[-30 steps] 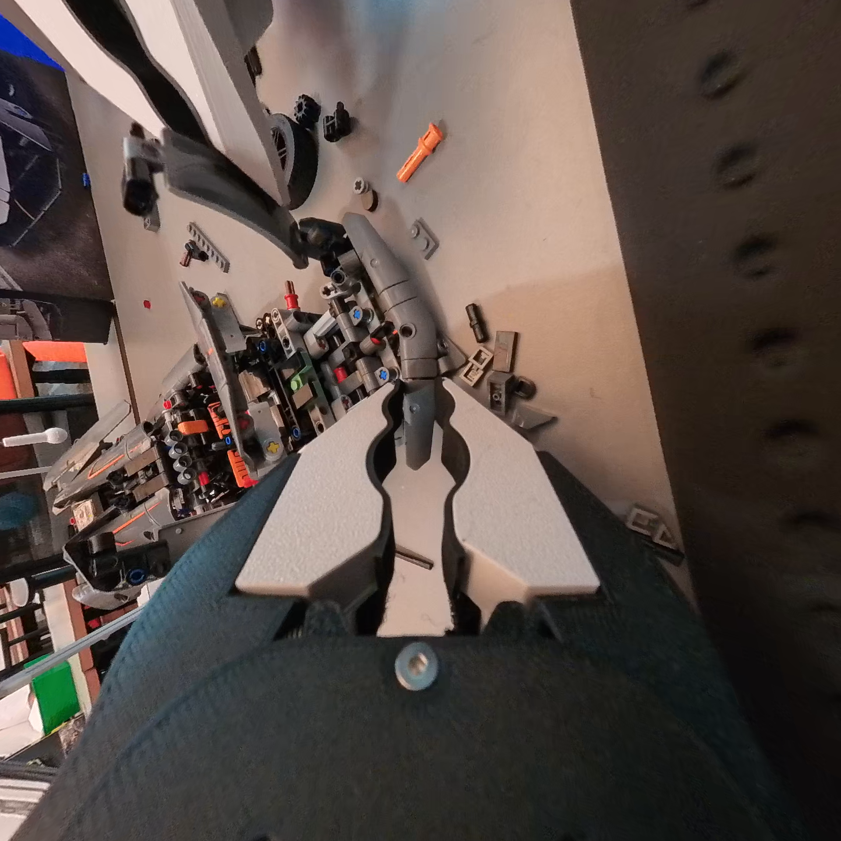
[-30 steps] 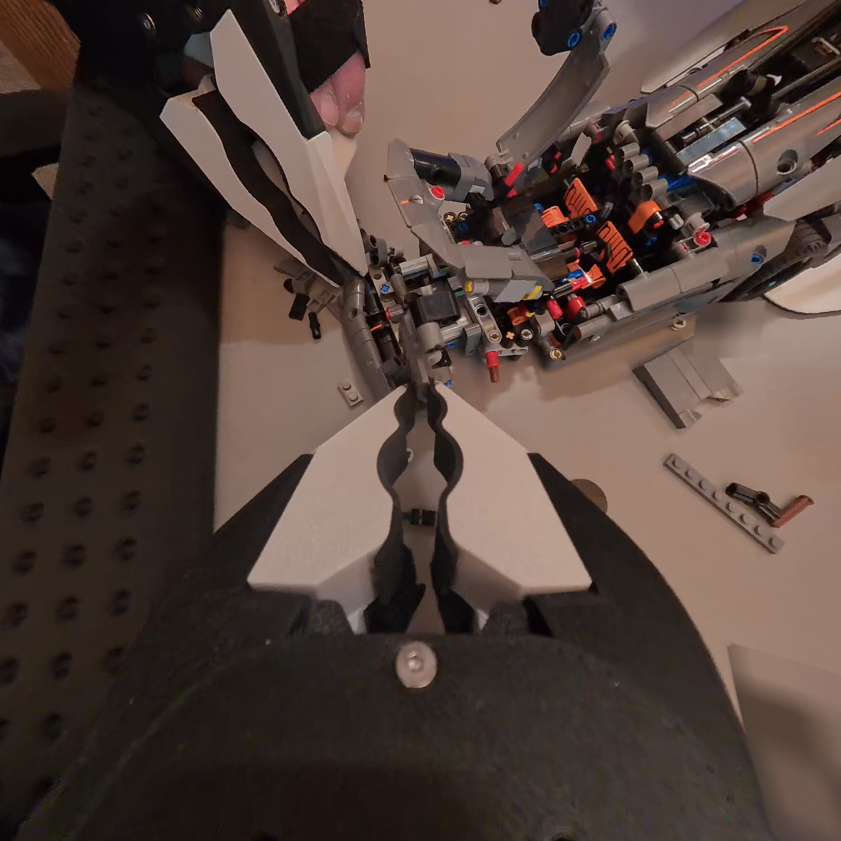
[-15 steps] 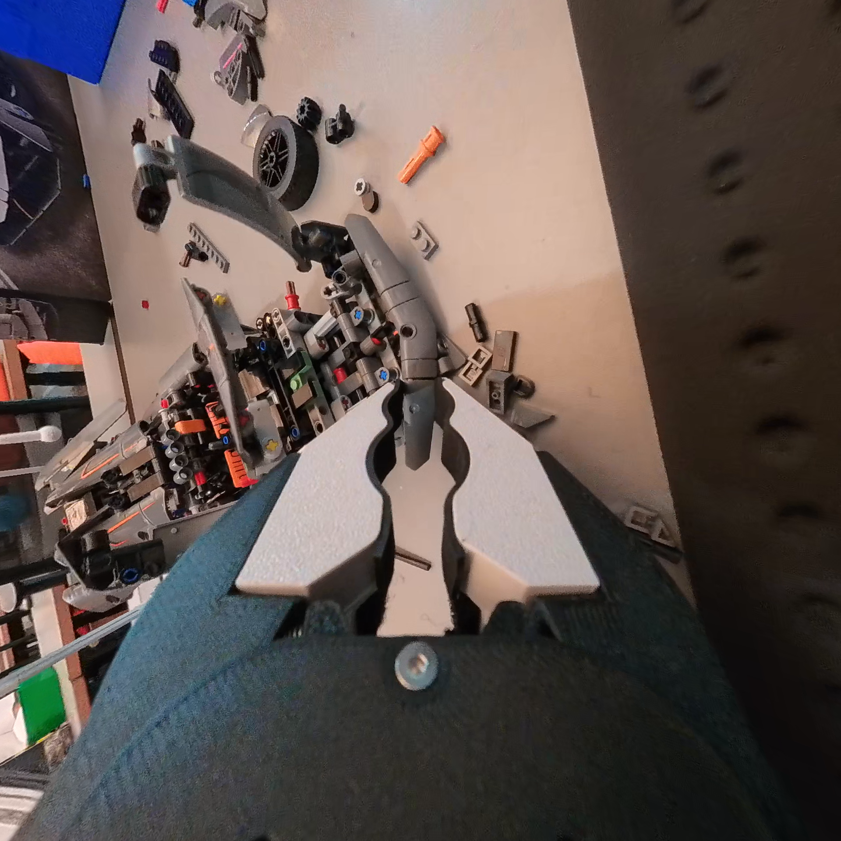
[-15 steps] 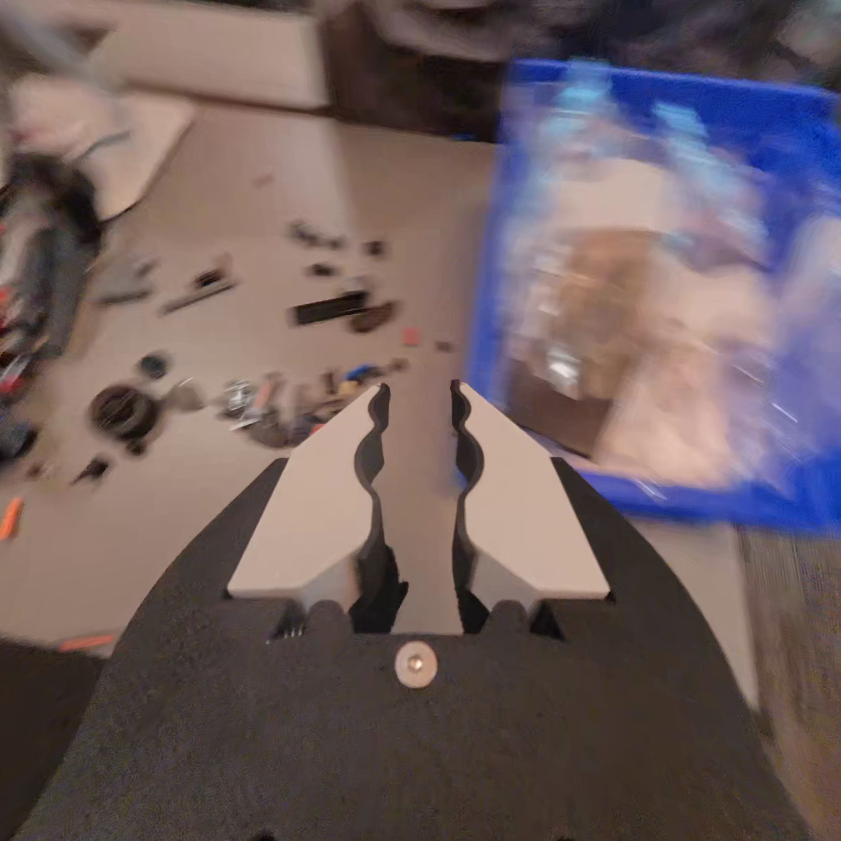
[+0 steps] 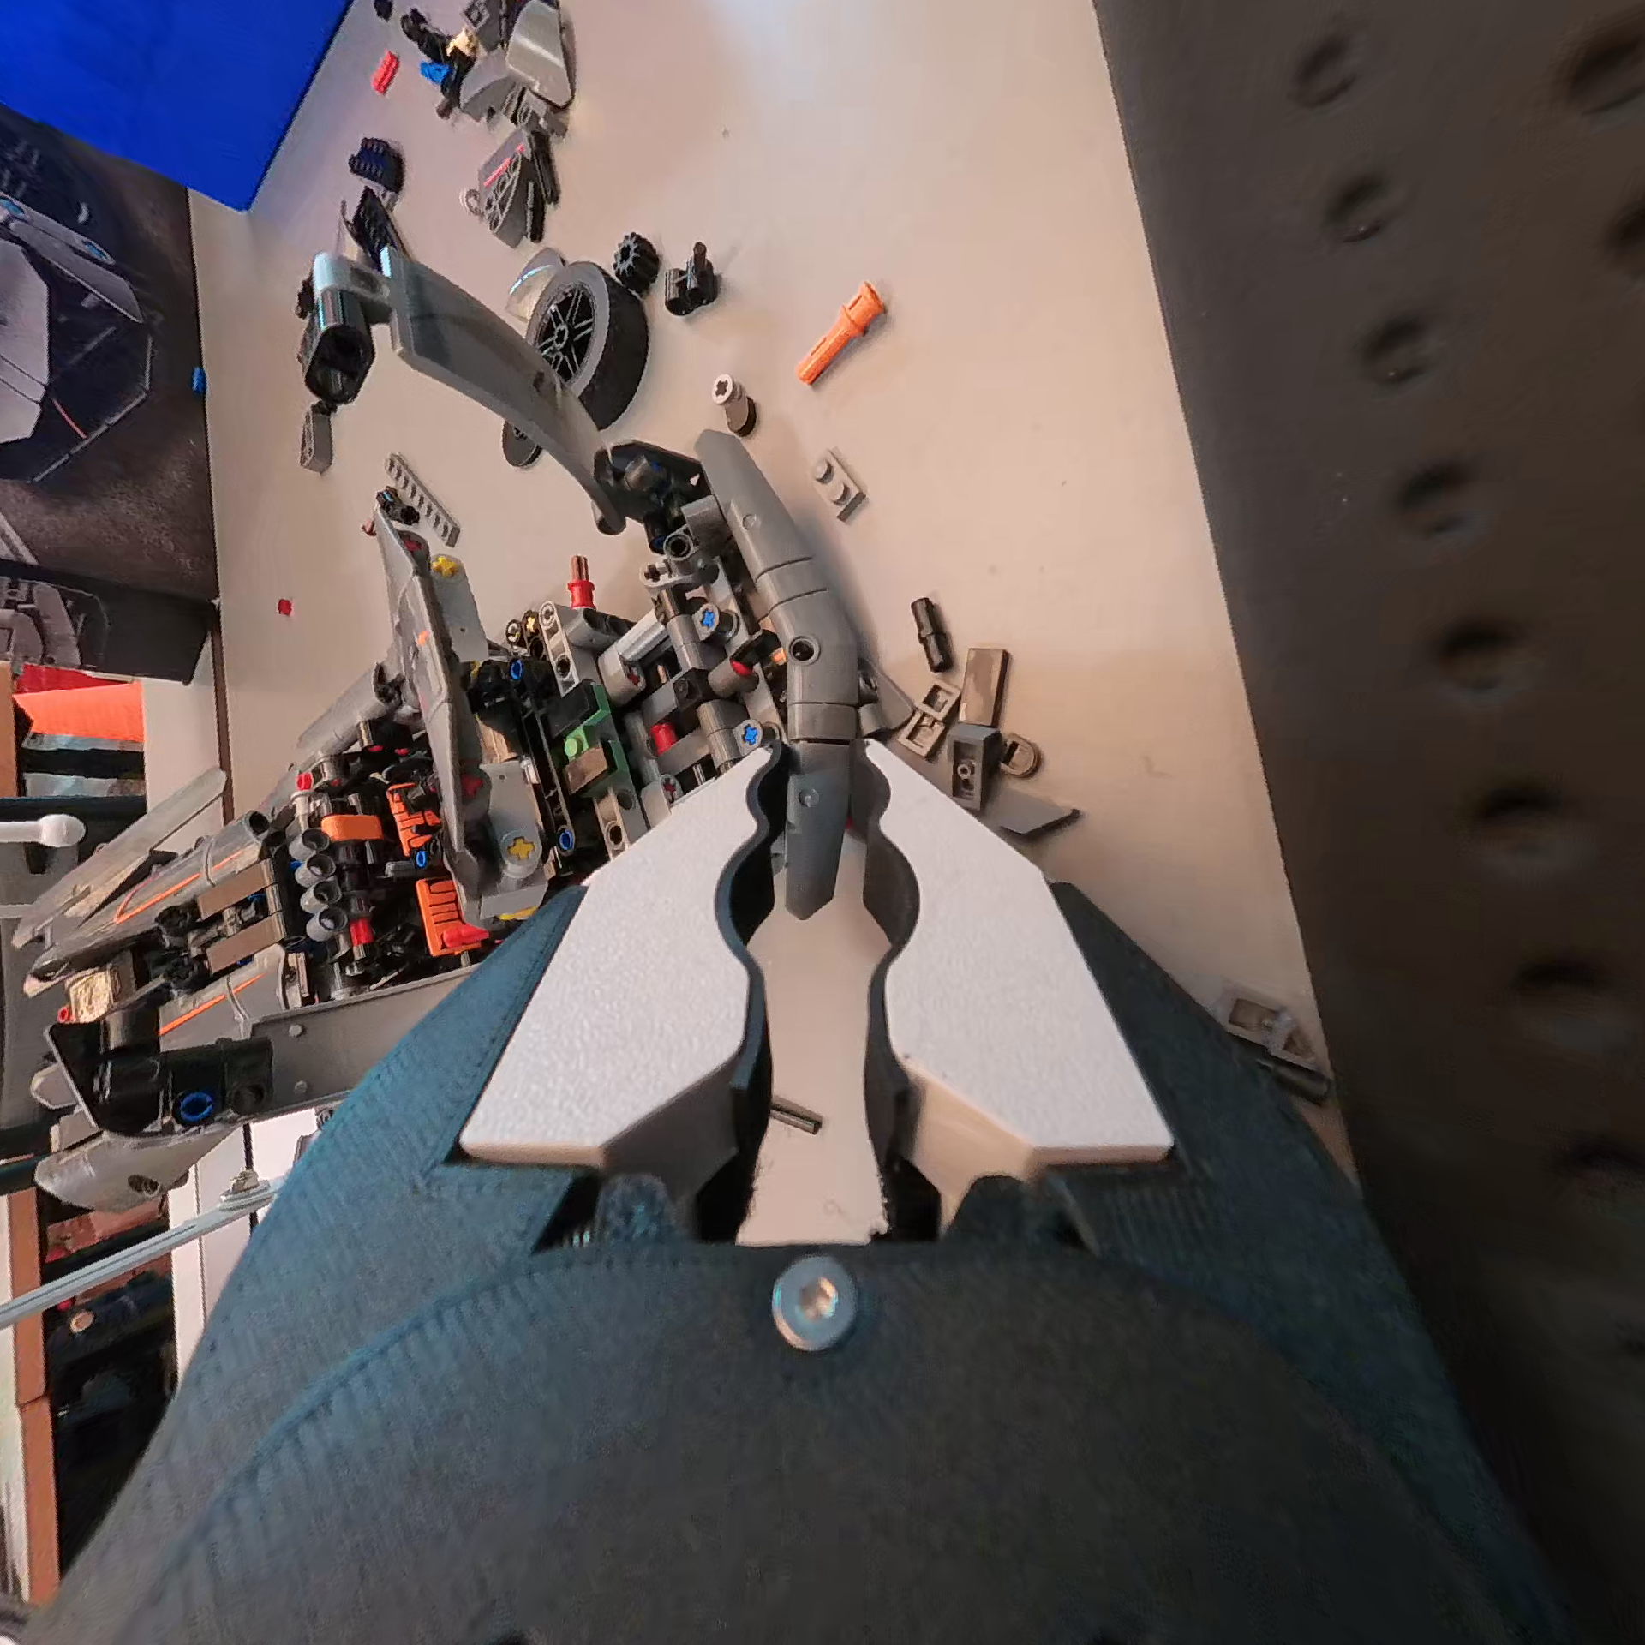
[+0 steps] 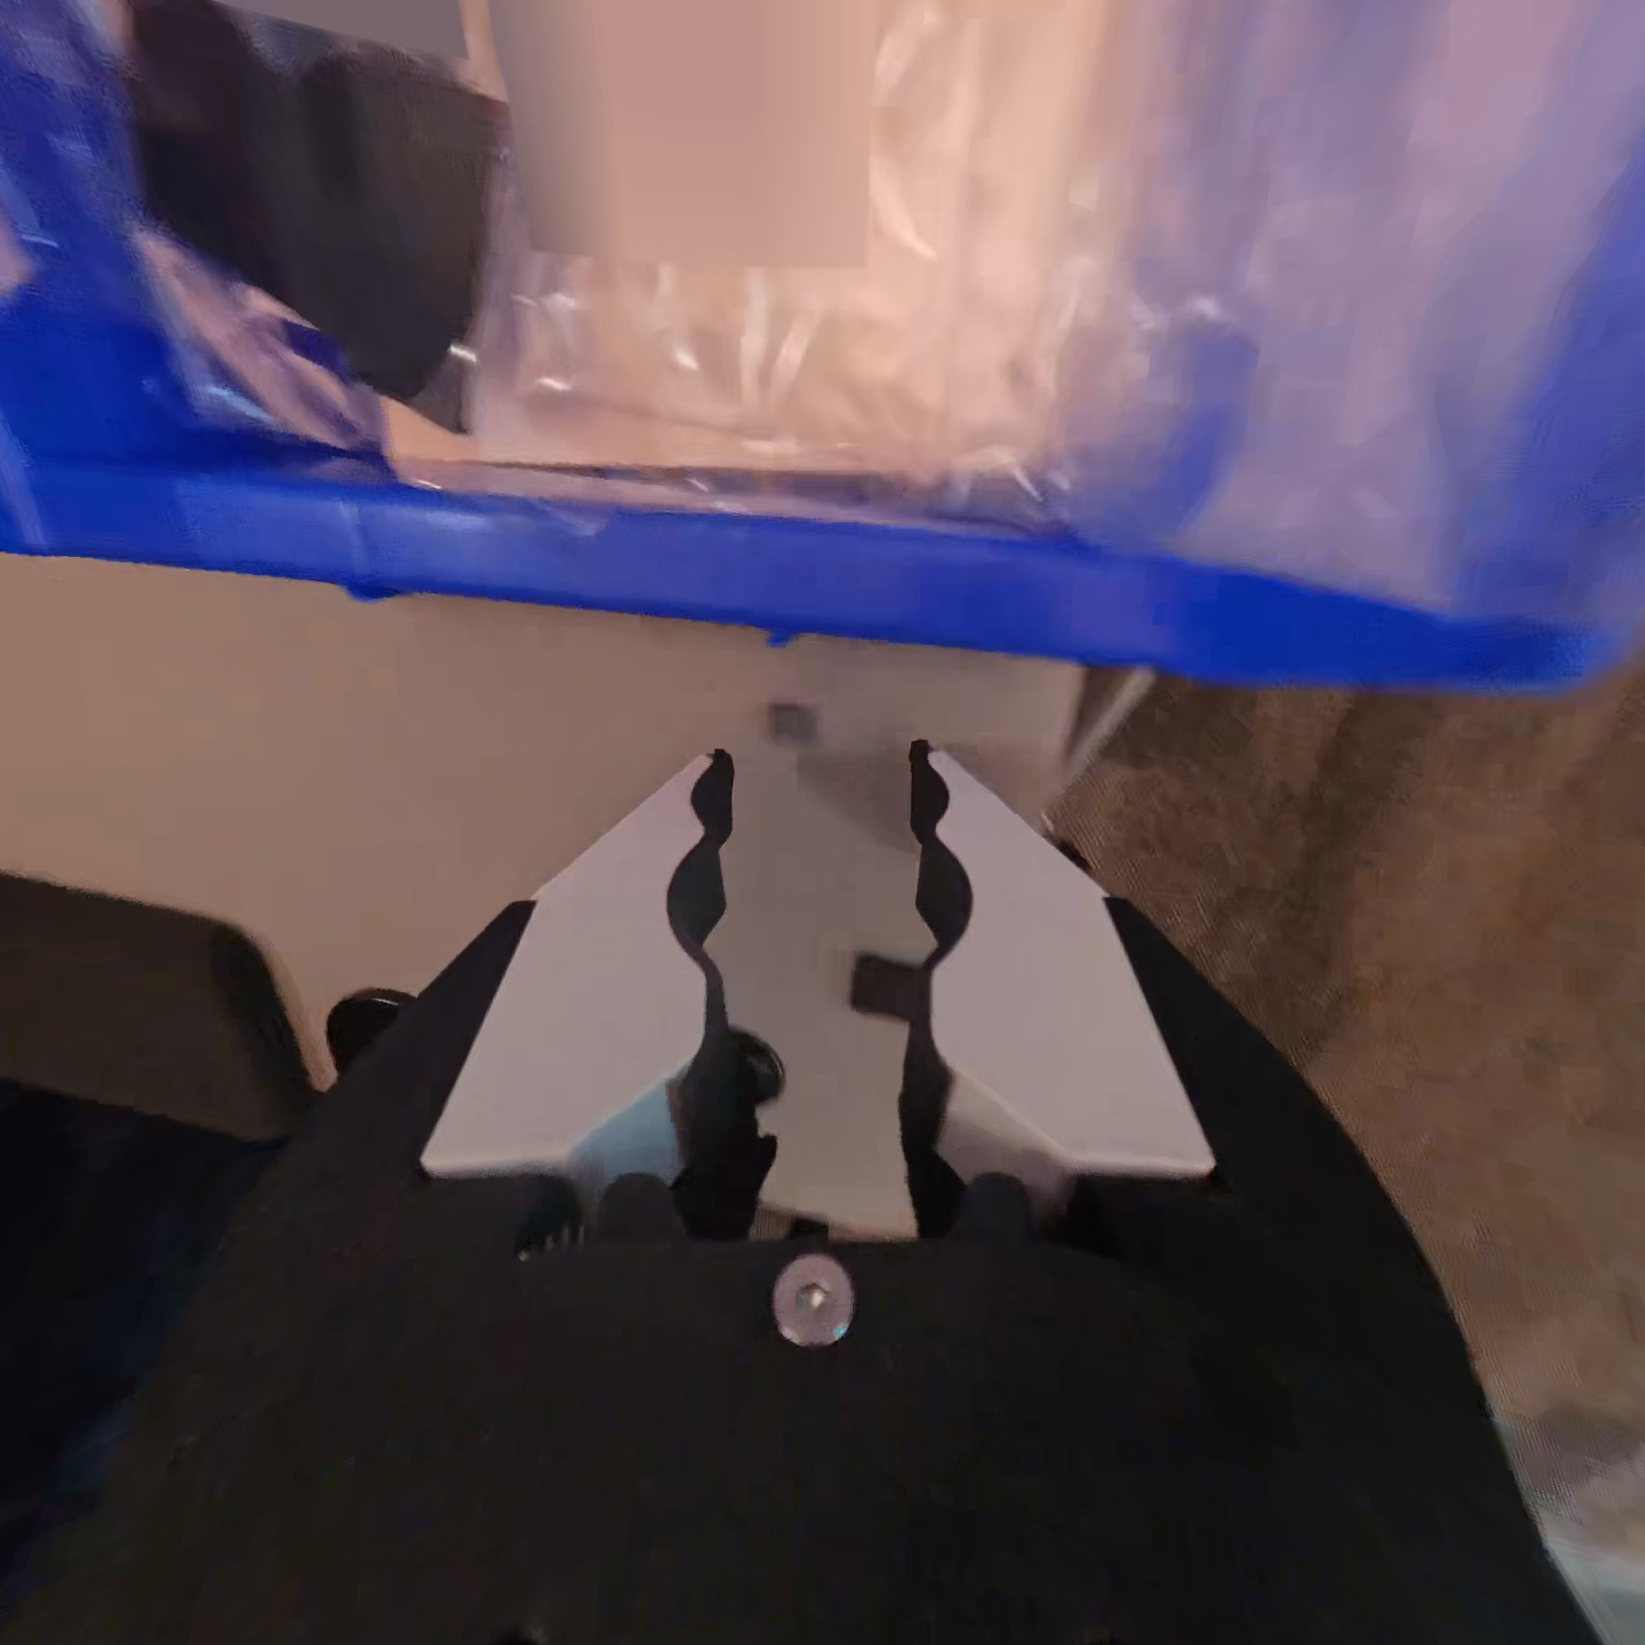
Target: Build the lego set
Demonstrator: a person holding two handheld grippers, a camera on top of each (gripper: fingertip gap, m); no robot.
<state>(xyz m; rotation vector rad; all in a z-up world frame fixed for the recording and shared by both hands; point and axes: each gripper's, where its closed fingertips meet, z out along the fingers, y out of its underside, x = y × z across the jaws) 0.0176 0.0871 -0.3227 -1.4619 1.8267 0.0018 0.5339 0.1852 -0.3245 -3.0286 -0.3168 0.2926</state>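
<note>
In the left wrist view a smooth beige tabletop (image 5: 979,222) is stretching away, bordered on the right by a dark panel (image 5: 1442,623) dimpled with rows of round holes, while a dark printed box (image 5: 80,356) and a blue bin corner (image 5: 178,80) are sitting along the left. The left gripper (image 5: 814,783) — pale, matte fingers with wavy inner edges — is clenching the pointed tip of a curved grey panel (image 5: 806,828) that belongs to the half-built lego car (image 5: 534,730), a dense tangle of grey beams, orange clips and blue and red pins lying on its side just left of the fingers. Loose parts are scattering beyond it: a black spoked wheel (image 5: 583,334), an orange pin (image 5: 841,331), a small grey plate (image 5: 838,483) and a cluster of flat grey tiles (image 5: 970,721). In the right wrist view (heavily blurred) the right gripper (image 6: 819,757) is hanging released and empty, jaws apart, over the tabletop's edge, facing the glossy blue bin (image 6: 801,587) stuffed with crinkled clear plastic bags (image 6: 890,338); brown carpet (image 6: 1380,890) is showing on the right.
</note>
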